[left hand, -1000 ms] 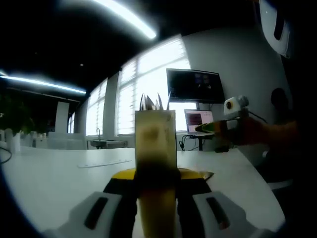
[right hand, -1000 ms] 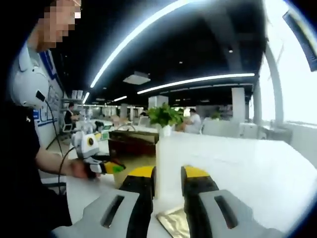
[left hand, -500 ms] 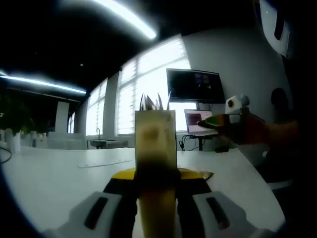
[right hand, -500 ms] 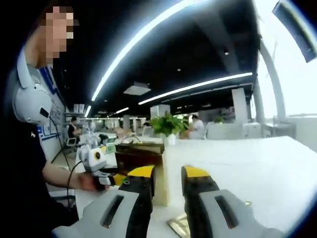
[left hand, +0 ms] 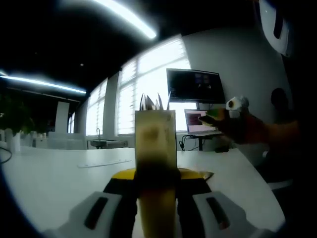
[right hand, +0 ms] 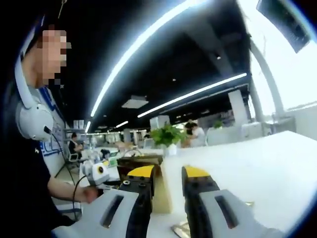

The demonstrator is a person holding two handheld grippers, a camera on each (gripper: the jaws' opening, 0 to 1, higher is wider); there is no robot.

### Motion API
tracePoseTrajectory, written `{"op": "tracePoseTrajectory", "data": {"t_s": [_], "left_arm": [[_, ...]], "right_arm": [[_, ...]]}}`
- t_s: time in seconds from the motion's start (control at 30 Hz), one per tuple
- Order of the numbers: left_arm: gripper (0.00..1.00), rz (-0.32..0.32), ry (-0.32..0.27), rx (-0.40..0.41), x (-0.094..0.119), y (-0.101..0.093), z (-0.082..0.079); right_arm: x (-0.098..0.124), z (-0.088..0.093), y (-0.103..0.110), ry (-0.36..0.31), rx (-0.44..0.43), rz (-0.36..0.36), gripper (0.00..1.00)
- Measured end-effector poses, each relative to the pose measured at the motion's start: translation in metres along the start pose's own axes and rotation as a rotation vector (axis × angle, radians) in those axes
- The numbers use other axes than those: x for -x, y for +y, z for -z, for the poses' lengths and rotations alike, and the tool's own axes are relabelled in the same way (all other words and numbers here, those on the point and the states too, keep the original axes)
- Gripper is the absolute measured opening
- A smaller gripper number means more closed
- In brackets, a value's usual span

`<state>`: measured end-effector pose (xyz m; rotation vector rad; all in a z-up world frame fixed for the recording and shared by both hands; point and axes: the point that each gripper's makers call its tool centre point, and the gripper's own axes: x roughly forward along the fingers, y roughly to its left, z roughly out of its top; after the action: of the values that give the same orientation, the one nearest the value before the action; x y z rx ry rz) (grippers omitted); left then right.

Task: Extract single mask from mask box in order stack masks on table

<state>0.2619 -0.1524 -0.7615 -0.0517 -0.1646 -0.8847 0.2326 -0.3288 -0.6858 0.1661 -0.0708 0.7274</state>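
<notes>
Tilted upward over the last second, the right gripper view now takes in more ceiling and less of the white desk (right hand: pixel 257 163), so the right tool (right hand: pixel 167 184) has been lifting and rolling back. In the left gripper view nothing of the room has shifted, but the right tool (left hand: pixel 229 111) and the hand around it have risen a little against the bright window. By my judgement this is the draw stroke, the right tool rising away from the box, though I cannot make out a mask between its jaws, which stand narrowly apart with pale card showing in the gap. The left tool (left hand: pixel 156 184) is closed tight on the upright mask box (left hand: pixel 155 141), clamping it on the desk (left hand: pixel 54 173) with white mask edges poking out of its top. From the right, the same box (right hand: pixel 161 191) sits just beyond the jaws, and the left tool (right hand: pixel 101 173) shows low by the person's forearm.
</notes>
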Motion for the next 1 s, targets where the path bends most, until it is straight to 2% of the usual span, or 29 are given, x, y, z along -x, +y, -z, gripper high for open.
{"op": "tracePoseTrajectory", "data": {"t_s": [0.23,0.7,1.0], "left_arm": [[0.32,0.001,0.000,0.001,-0.0001,-0.0002,0.0001],[0.32,0.001,0.000,0.000,0.0002,-0.0002,0.0001],[0.32,0.000,0.001,-0.001,0.0004,-0.0002,0.0000]], "right_arm": [[0.0038,0.0036,-0.0059,0.007,0.002,0.025,0.18],[-0.0019,0.0107,0.0022,0.058,0.068,-0.003,0.18],[-0.0013,0.0088,-0.0015,0.055,0.084,-0.003,0.18]]}}
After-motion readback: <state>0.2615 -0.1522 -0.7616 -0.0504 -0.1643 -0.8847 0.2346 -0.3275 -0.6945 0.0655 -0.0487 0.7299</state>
